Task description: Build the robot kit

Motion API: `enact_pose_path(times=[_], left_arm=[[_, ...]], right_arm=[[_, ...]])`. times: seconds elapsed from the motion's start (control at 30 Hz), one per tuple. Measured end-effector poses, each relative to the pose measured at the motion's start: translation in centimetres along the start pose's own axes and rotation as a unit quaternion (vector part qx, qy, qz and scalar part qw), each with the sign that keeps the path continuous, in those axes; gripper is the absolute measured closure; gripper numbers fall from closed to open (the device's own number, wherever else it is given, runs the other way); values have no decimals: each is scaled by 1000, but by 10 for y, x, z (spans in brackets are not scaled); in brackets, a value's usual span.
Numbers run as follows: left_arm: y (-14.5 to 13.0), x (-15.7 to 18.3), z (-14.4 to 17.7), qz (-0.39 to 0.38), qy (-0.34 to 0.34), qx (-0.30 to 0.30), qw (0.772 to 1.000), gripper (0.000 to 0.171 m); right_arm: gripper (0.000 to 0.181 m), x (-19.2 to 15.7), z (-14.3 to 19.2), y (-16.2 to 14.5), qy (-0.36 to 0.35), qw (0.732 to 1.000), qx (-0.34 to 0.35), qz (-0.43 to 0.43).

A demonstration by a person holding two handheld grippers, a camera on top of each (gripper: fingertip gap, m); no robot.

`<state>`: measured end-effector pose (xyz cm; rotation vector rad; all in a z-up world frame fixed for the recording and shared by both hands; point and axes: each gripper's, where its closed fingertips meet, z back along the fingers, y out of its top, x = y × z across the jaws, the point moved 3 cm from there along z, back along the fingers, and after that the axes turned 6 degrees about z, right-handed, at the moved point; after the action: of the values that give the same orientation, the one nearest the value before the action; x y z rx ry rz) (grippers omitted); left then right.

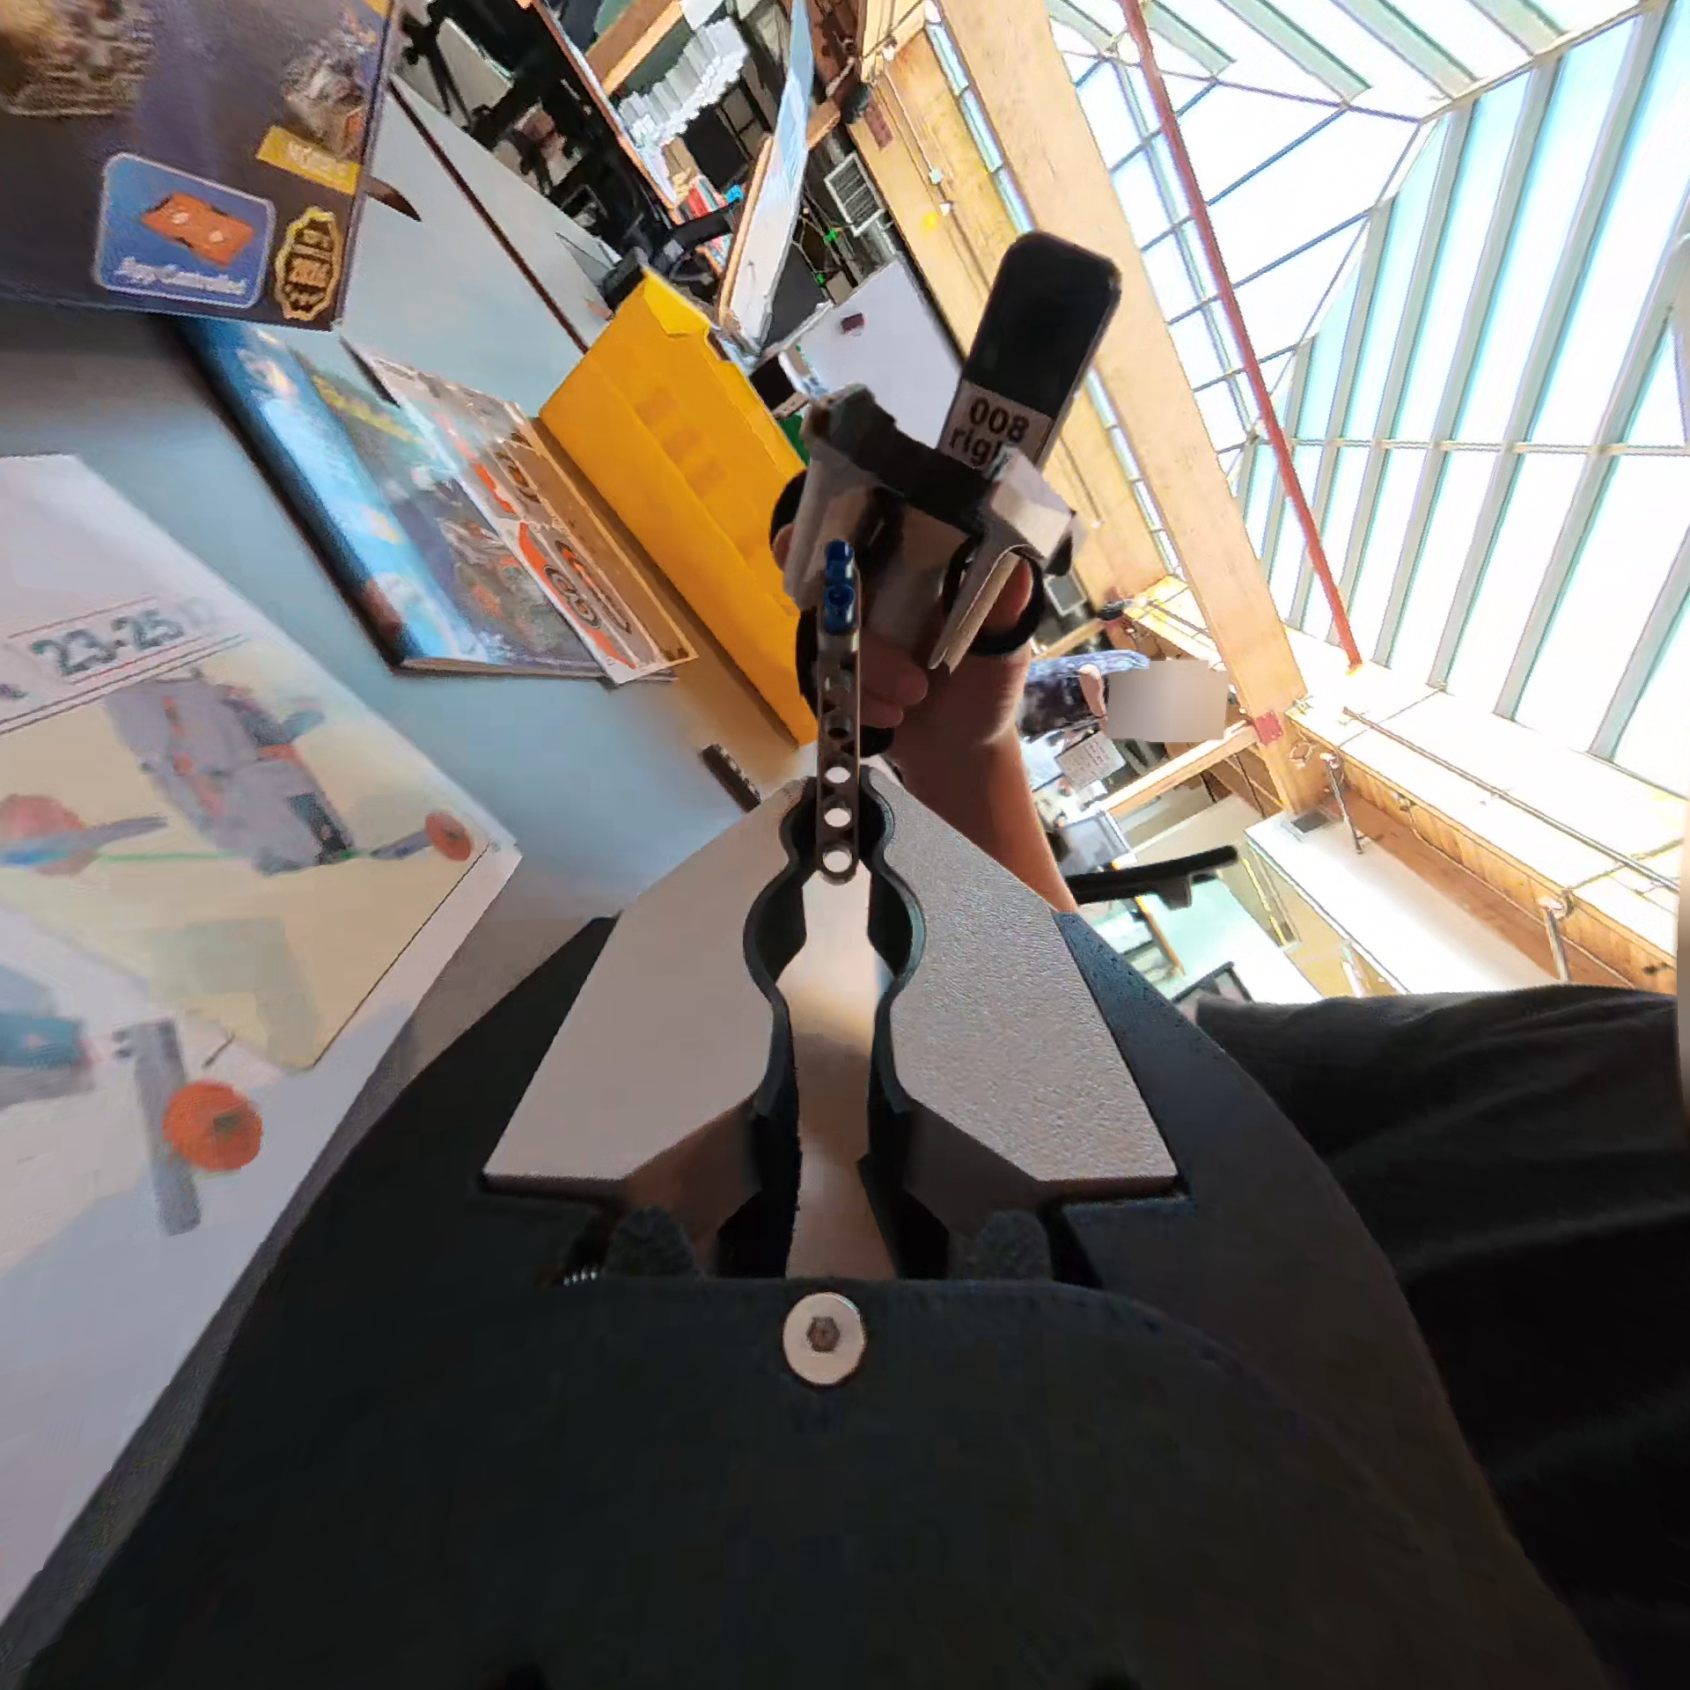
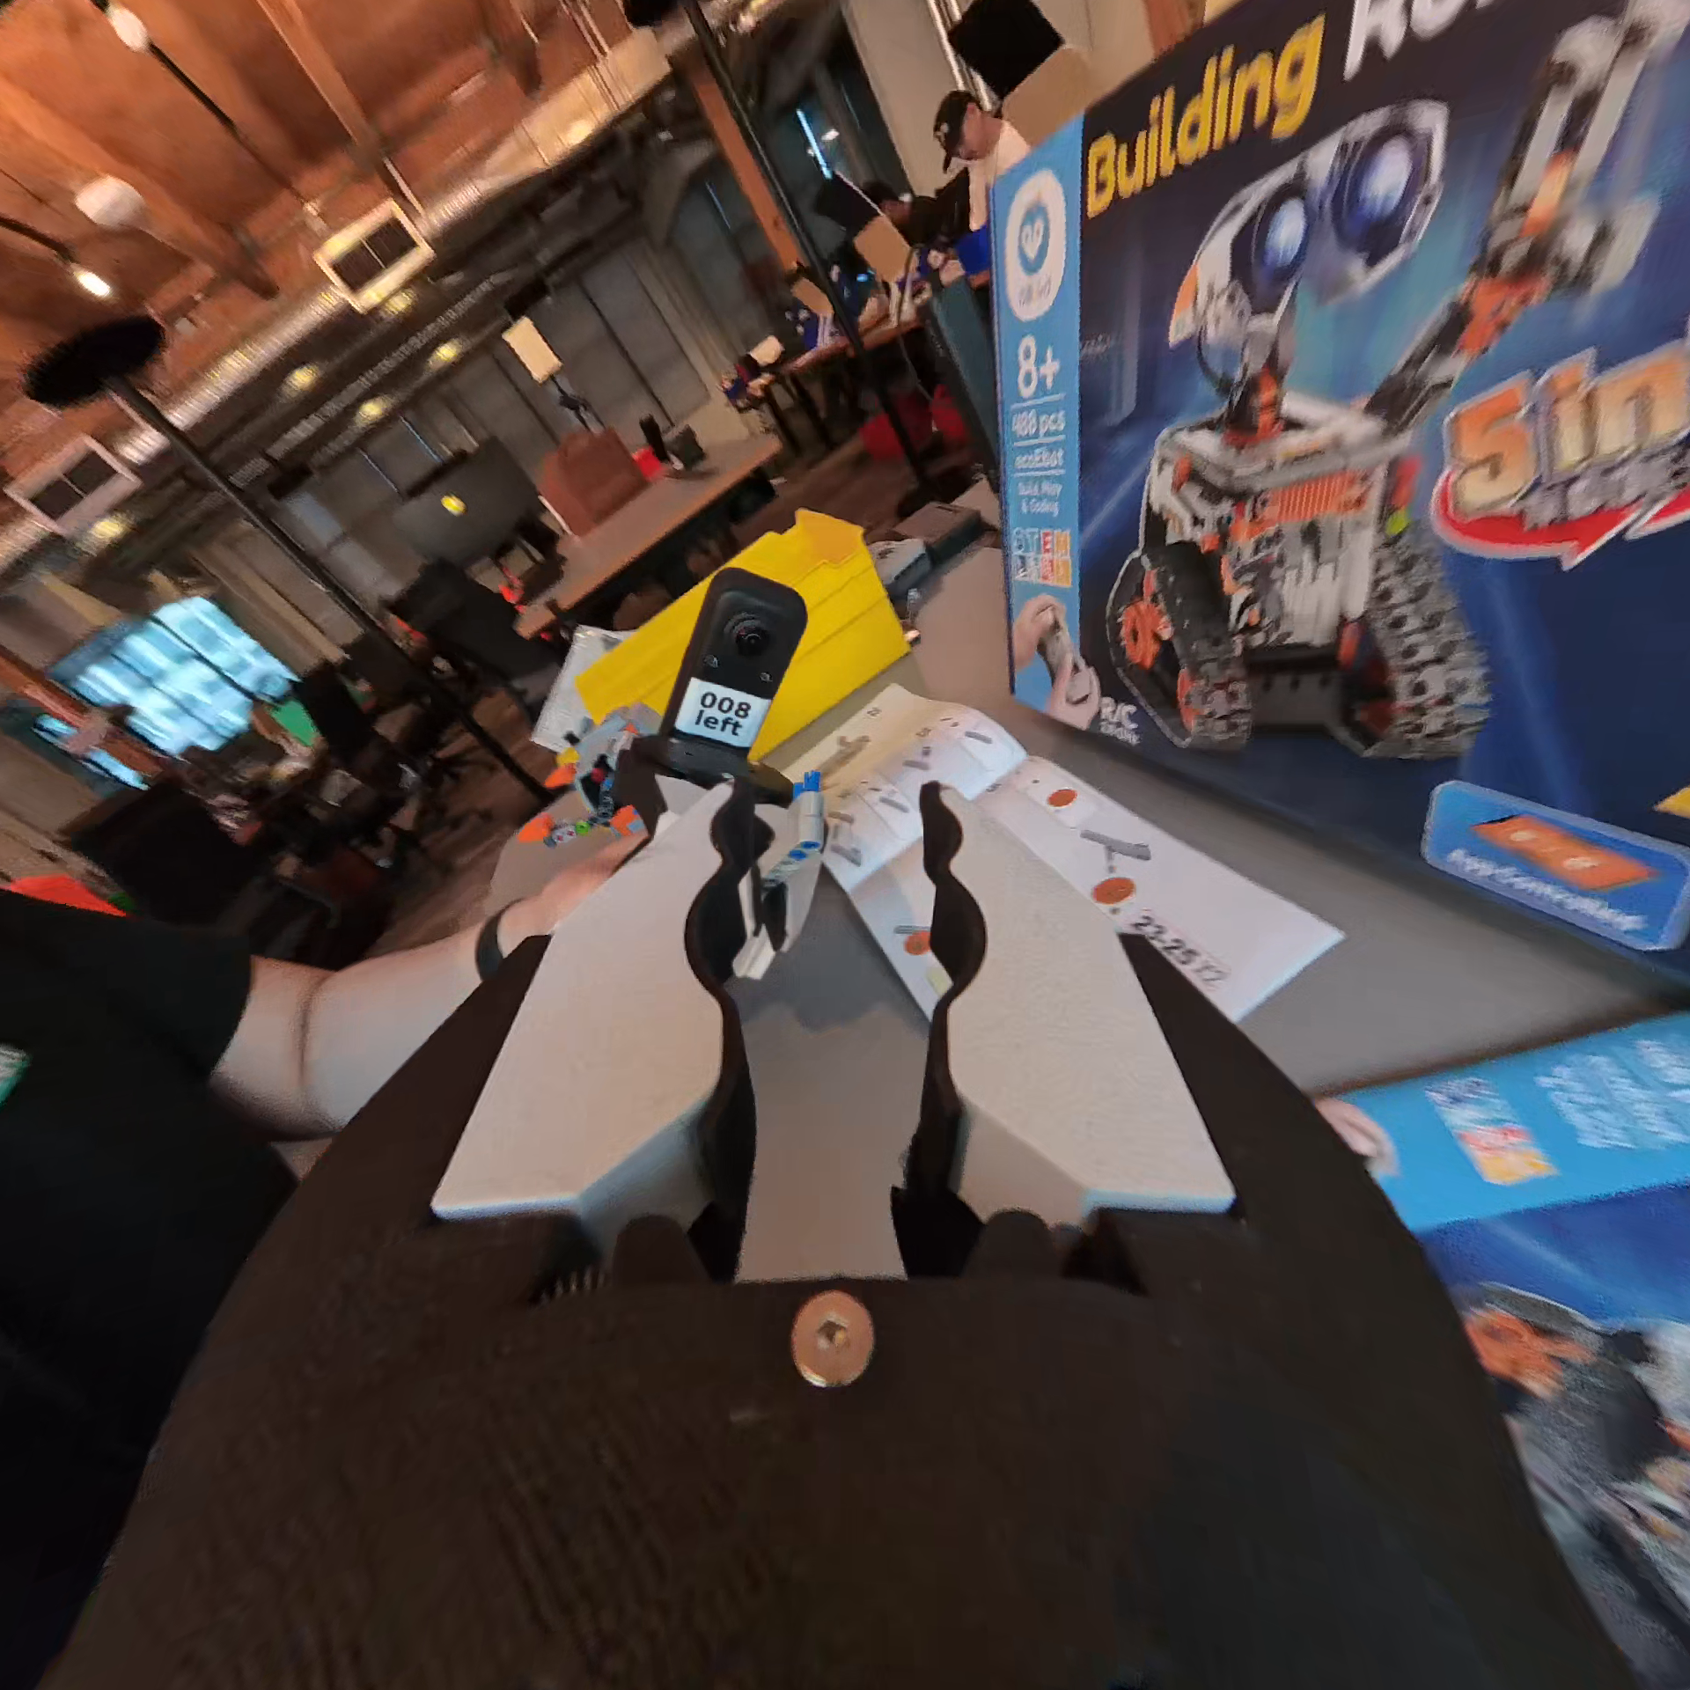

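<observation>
Standing upright at the back of the grey table (image 2: 1427,997), a large dark-blue building-set box (image 2: 1372,439) printed with a tracked toy robot was seen as the biggest item in the right wrist view. A yellow cardboard box (image 1: 677,457) was laid farther along the table, and a stack of blue booklets (image 1: 430,512) was set flat just beside it. An open instruction sheet (image 2: 1052,850) with printed building steps was spread on the table between the boxes and the grippers.

The left gripper (image 1: 834,828) was held above the table edge, its fingers drawn nearly together and clamped on the lower end of a grey perforated beam (image 1: 837,759). The beam was pointed away from the camera, and two blue pins (image 1: 838,585) were seated in its far end. The right gripper (image 2: 832,805) was held facing the left one, its fingers parted with nothing between them; in the left wrist view its left finger was seen just beside the pinned end of the beam, though contact could not be judged. A small cluster of orange and grey loose parts (image 2: 585,805) was left on the table behind the left gripper.
</observation>
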<state>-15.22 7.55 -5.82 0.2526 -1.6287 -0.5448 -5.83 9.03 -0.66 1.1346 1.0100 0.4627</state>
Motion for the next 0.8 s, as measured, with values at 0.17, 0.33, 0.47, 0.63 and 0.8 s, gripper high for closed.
enact_pose_path(times=[0.17,0.33,0.47,0.63,0.8], left_arm=[[5,2,7,5,-10,38,999,167],[-1,-4,0,37,-35,31,998,167],[-3,-4,0,30,-31,27,999,167],[-2,-3,1,16,-33,32,999,167],[6,-4,7,-28,17,93,995,143]], right_arm=[[153,-6,-29,-30,89,993,33,-68],[153,-9,-44,-43,93,992,18,-81],[168,-9,-44,-41,115,987,41,-103],[176,-10,-44,-46,139,983,30,-116],[176,-7,-39,-36,97,990,58,-89]])
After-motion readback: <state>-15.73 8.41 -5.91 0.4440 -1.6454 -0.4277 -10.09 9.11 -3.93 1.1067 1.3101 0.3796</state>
